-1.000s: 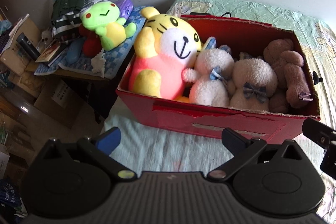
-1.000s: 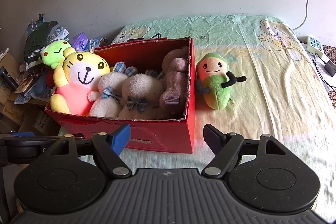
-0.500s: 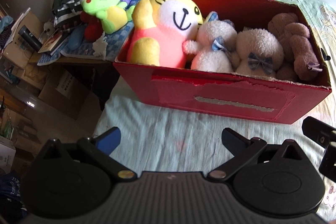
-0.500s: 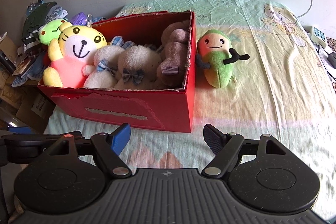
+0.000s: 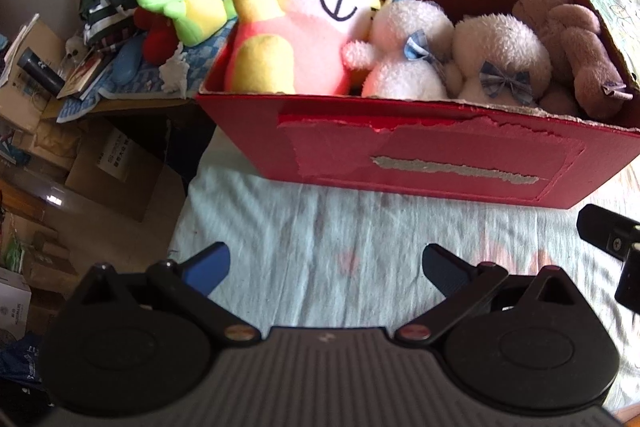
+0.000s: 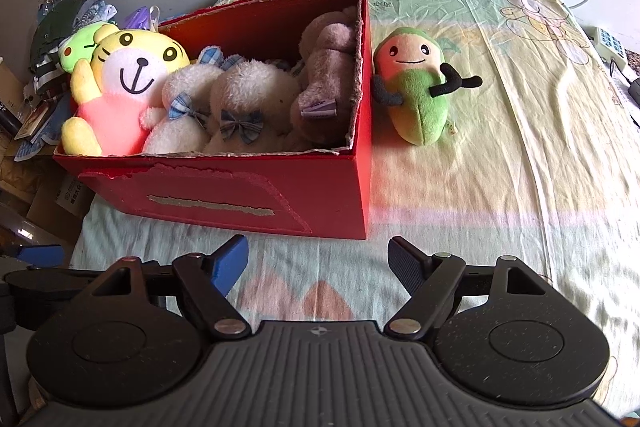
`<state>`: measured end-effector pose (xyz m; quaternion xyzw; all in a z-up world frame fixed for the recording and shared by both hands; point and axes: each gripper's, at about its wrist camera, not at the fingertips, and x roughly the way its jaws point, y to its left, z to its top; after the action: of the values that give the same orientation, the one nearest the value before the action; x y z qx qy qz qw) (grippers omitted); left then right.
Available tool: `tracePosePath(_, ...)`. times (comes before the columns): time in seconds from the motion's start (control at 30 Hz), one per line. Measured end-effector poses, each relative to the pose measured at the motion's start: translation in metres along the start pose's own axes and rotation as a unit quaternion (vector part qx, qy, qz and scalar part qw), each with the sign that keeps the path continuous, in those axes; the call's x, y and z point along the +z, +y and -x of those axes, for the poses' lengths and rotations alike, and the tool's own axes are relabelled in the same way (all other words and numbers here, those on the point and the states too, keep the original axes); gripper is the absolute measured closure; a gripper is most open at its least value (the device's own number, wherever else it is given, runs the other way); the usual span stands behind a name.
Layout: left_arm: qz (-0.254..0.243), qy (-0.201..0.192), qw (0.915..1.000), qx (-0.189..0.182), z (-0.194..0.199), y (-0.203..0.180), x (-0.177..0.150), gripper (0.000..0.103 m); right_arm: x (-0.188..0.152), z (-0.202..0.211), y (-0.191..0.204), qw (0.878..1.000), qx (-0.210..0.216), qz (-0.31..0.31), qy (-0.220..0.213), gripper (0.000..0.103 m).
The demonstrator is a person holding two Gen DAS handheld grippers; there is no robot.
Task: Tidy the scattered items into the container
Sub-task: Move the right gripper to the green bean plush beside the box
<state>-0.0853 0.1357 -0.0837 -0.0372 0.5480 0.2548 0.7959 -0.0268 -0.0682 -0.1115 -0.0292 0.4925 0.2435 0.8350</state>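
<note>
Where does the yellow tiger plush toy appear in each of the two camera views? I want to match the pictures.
Left wrist view: the yellow tiger plush sits at upper centre, in the left end of the red box.
Right wrist view: the yellow tiger plush is at middle left, again in the box's left end.
Shared landmark: the torn grey strip on the box's front wall.

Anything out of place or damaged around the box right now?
One green-and-peach plush lies on the bed sheet, leaning against the outside right wall of the red box. The box's front face is torn, with peeled paper and a ragged rim. Both grippers' jaws are open and empty.
</note>
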Motion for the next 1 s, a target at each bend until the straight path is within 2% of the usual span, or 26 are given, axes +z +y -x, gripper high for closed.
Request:
tracePosePath(0.17, -0.036, 0.019, 0.9985, -0.036, -0.016, -0.013, -0.001, 0.001, -0.004, -0.009, -0.016, 1.0, -0.019, -0.024, 0.006, 0.024)
tracePosePath(0.33, -0.087, 0.03, 0.9925, -0.08, -0.03, -0.037, -0.004, 0.001, -0.01, -0.014, -0.041, 0.997, -0.043, -0.064, 0.003, 0.025)
tracePosePath(0.47, -0.131, 0.038, 0.9827, -0.125, -0.033, -0.061, -0.009, 0.001, -0.016, -0.009, -0.071, 0.993, -0.058, -0.1, -0.006, 0.025)
tracePosePath(0.6, -0.189, 0.027, 0.967, -0.169, -0.024, -0.094, -0.017, 0.001, -0.012, -0.007, -0.101, 0.991, -0.061, -0.115, -0.012, 0.029)
tracePosePath(0.77, -0.224, -0.002, 0.9478, -0.226, -0.004, -0.134, -0.022, 0.001, 0.003, -0.009, -0.133, 0.995, -0.029, -0.095, -0.015, 0.034)
tracePosePath(0.9, -0.209, -0.008, 0.9389, -0.273, 0.007, -0.163, -0.02, 0.001, 0.026, -0.017, -0.16, 0.997, 0.02, -0.071, -0.012, 0.037)
tracePosePath(1.0, -0.2, -0.025, 0.9365, -0.287, 0.014, -0.188, -0.018, 0.001, 0.046, -0.023, -0.176, 0.997, 0.055, -0.057, -0.009, 0.039)
